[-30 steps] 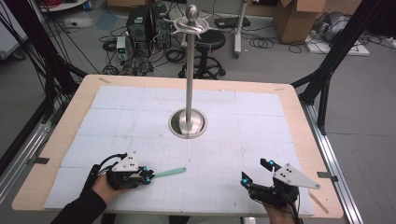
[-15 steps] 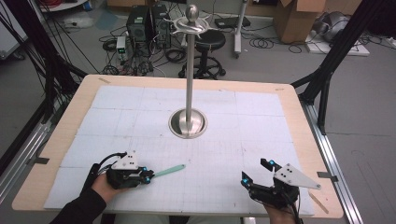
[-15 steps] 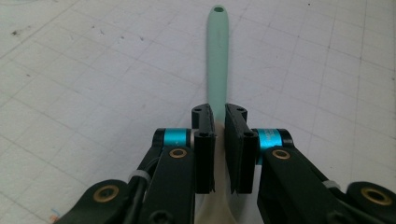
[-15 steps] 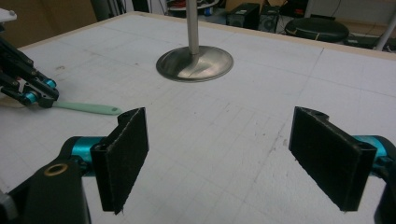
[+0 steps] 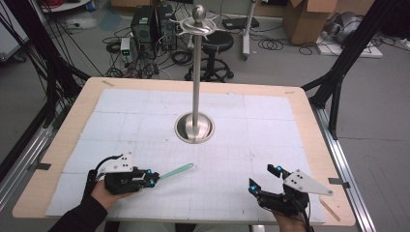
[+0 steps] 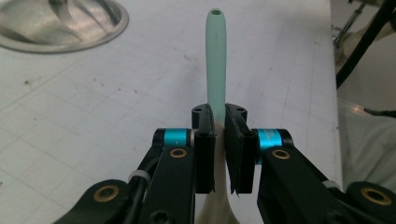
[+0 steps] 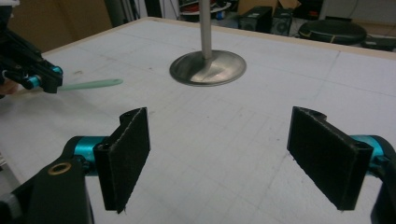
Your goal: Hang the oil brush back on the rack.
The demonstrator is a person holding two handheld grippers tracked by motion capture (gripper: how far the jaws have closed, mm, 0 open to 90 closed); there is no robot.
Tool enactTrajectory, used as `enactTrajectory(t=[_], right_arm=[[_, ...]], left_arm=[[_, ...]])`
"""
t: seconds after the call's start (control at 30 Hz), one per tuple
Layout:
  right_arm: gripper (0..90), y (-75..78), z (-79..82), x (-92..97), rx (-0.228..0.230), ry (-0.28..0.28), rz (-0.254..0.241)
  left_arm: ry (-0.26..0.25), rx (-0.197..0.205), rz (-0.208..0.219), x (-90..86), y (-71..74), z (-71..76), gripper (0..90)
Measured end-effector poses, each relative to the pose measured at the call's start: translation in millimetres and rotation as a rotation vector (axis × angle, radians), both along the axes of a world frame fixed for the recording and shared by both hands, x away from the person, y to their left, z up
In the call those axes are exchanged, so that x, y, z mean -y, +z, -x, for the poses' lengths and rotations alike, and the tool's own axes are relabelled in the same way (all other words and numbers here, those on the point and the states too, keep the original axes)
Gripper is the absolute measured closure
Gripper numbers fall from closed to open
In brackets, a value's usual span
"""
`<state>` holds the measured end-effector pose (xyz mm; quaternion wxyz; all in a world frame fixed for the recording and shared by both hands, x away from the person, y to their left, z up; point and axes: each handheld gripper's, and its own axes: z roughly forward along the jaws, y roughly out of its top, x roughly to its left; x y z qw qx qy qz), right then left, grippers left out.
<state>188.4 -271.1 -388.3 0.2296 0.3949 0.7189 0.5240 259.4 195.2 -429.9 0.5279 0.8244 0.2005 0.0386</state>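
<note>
The pick-up looks done: in the lower left of the high view the left tool [image 5: 153, 179] is clamped on a pale mint-green plastic spoon [image 5: 177, 170], its handle pointing toward the frame's centre. The tall steel hook stand on a round base [image 5: 195, 126] sits mid-desk [image 5: 145, 104], nothing hung yet. The right tool [image 5: 265, 177], lower right, stands wide open and empty.

Pale green utensil [image 6: 215, 60] — its wide end hidden between the jaws.
</note>
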Motion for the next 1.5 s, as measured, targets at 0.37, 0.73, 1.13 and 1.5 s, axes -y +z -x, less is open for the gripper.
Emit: enactTrajectory(t=[0.37,0.73,1.13,1.5], right_arm=[[19.5,3.3,-2.8,-9.9,0.023,0.188,-0.107],[19.5,7.6,-10.9,-33.9,0.031,0.348,-0.174],[21.9,15.2,-22.0,-67.2,0.038,0.487,-0.183],[32.9,21.1,-31.8,-94.9,0.060,0.618,-0.227]], left_arm=[[-0.031,0.038,0.126,-4.2,11.5,6.6,82.1],[-0.072,0.087,0.226,-2.6,27.4,16.8,82.0],[-0.137,0.116,0.265,6.7,38.7,27.0,82.1],[-0.191,0.124,0.276,14.1,42.0,32.9,82.0]])
